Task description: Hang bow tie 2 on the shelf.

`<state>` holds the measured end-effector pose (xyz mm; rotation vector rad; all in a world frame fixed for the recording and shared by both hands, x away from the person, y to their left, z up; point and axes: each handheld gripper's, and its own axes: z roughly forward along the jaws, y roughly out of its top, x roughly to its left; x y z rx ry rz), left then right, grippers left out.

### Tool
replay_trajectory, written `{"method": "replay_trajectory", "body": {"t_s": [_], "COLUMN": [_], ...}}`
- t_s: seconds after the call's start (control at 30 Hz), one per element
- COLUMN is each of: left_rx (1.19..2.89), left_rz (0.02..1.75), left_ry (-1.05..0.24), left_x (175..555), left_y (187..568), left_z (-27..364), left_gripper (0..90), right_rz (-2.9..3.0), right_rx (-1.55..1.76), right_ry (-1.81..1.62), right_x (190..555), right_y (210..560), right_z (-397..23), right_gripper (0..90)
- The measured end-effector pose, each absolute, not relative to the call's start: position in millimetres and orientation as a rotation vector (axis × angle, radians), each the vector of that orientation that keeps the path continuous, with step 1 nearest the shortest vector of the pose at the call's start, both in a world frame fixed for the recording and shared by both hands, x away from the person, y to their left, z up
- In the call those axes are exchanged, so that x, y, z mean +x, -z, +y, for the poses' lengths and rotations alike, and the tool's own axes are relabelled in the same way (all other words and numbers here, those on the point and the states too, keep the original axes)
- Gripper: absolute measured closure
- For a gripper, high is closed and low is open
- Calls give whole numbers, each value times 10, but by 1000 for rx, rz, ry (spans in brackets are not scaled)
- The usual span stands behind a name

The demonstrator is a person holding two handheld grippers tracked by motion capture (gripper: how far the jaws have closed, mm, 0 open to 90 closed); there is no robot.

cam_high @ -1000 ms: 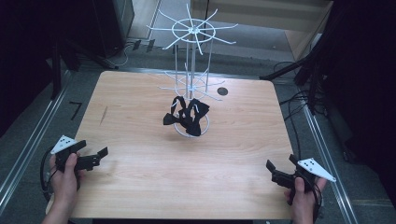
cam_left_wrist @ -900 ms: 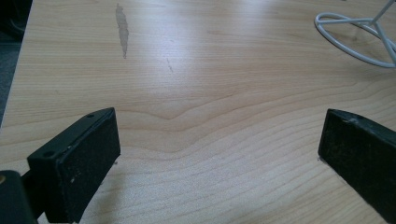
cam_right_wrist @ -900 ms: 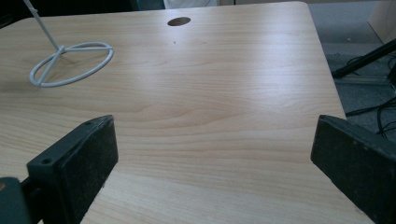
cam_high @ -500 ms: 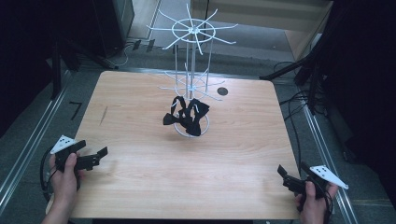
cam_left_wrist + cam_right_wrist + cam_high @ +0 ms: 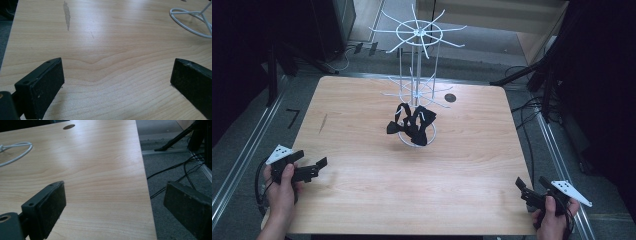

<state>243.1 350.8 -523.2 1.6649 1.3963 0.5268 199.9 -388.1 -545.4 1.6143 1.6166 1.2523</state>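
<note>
A white wire rack (image 5: 416, 75) stands on the far middle of the wooden table (image 5: 362, 200), and everything else is placed from it. Its ring base (image 5: 432, 135) sits on the tabletop, and black bow ties (image 5: 411, 122) hang bunched on its lower arms, just above that ring and touching the rack. The upper wheel of arms carries nothing. A small dark round hole (image 5: 450, 98) lies in the tabletop just right of the rack and slightly beyond it. The left gripper (image 5: 312, 167) is held low at the near left edge of the table, well apart from the rack, its jaws spread wide with nothing between them; the person's left hand (image 5: 282, 187) grasps it from behind. In the left gripper view the two black pads (image 5: 41, 88) stand far apart over bare wood, with part of the rack's ring base at the top right corner. The right gripper (image 5: 524, 189) is at the near right corner of the table, also well apart from the rack, held by the right hand (image 5: 552, 220). Its jaws are likewise spread and empty; in the right gripper view one pad (image 5: 47, 207) hangs over the wood and the other over the grey floor (image 5: 172, 170) beyond the table edge, where cables (image 5: 175, 167) run.
</note>
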Motion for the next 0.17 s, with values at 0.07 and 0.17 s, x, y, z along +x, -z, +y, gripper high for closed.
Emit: {"method": "replay_trajectory", "body": {"t_s": [0.07, 0.17], "left_rx": [1665, 1662], "left_rz": [1396, 1398], "left_ry": [-527, -523], "left_x": [2430, 2435], "left_y": [5232, 5235], "left_z": [3508, 3507], "left_gripper": [0, 0], "right_rz": [1622, 1619], "right_rx": [1613, 1614], "right_ry": [-1245, -1237], "right_x": [2005, 2009], "right_y": [5457, 5457], "right_z": [-3876, -3869], "right_gripper": [46, 68]}}
